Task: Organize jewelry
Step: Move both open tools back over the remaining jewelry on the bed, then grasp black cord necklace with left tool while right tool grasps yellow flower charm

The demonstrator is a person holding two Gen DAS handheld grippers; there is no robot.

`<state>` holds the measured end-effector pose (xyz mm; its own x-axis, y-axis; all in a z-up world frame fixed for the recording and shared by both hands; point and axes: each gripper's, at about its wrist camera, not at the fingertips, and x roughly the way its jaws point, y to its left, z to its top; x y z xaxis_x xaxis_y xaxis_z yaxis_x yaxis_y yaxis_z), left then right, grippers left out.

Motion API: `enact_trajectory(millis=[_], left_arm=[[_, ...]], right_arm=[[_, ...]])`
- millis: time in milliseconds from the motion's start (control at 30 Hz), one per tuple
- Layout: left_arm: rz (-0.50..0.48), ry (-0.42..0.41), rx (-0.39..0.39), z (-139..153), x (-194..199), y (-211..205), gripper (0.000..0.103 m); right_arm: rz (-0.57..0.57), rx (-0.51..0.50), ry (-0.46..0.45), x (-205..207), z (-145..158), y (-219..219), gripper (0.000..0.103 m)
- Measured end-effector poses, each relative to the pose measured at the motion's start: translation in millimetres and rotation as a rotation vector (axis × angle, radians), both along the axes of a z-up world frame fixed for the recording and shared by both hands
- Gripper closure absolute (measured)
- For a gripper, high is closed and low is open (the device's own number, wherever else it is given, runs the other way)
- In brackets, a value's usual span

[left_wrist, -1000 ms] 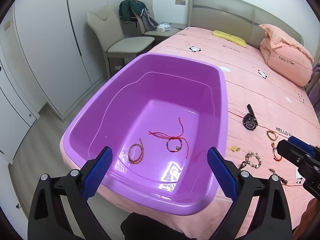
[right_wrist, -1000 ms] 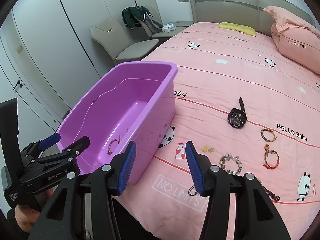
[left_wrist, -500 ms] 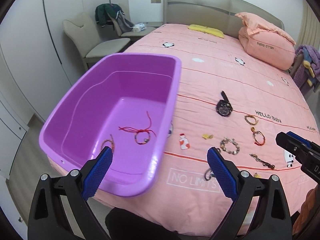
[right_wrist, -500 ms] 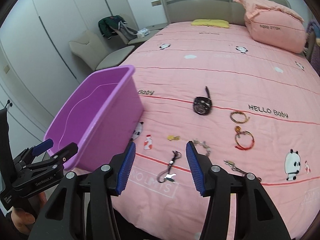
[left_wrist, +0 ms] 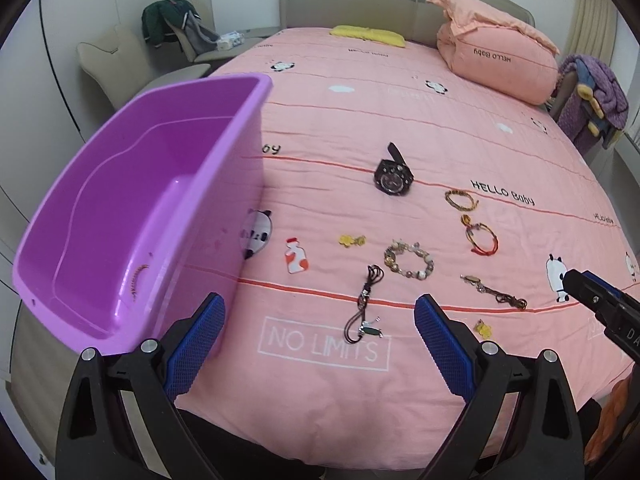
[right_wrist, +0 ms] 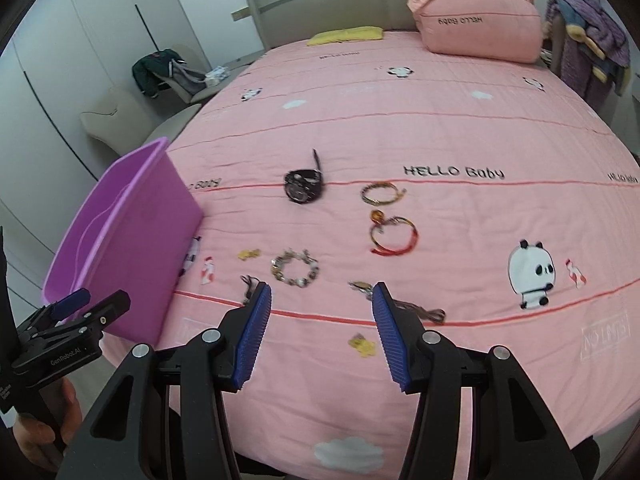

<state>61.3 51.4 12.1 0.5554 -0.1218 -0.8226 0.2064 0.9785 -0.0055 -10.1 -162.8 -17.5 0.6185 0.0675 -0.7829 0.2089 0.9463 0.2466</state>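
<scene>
So, going left to right: the purple tub (left_wrist: 132,216) sits at the left edge of my pink bed (left_wrist: 360,100), and through the left camera I can make out one beaded bracelet (left_wrist: 136,282) lying on its floor near the front wall. My left tongs (left_wrist: 316,334) are spread wide with nothing between the blue pads, hanging over the front edge of the bed just beside the tub's near corner.

Right of the tub, the loose stuff is scattered on the cover. Nearest the left tongs is a black cord necklace (left_wrist: 366,304) with a little pendant, next to the "NO LIMITS" print. Up from that, a small yellow charm (left_wrist: 352,240), then a chunky bead bracelet (left_wrist: 409,260). Farther back is the black watch (left_wrist: 393,178). Right of it, a thin gold-ish bracelet (left_wrist: 461,199), a red string bracelet (left_wrist: 482,237) below that, then a brownish chain (left_wrist: 494,292) and another yellow charm (left_wrist: 483,329) near the front.

My right tongs (right_wrist: 322,336) are open too, not as wide, holding nothing, hovering above the cover with the chain's end just by the right pad.
</scene>
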Motion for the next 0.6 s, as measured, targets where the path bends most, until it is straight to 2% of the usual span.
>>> enact_trajectory(millis=[233, 600], left_arm=[[-0.042, 0.015, 0.033, -34.2, -1.6, -22.0, 0.009], [-0.061, 0.057, 0.029, -84.8, 10.6, -30.2, 0.009]], right_arm=[[-0.016, 0.01, 0.05, -7.5, -45.0, -7.1, 0.052], [0.009, -0.007, 0.112, 5.0, -100.4, -3.2, 0.052]])
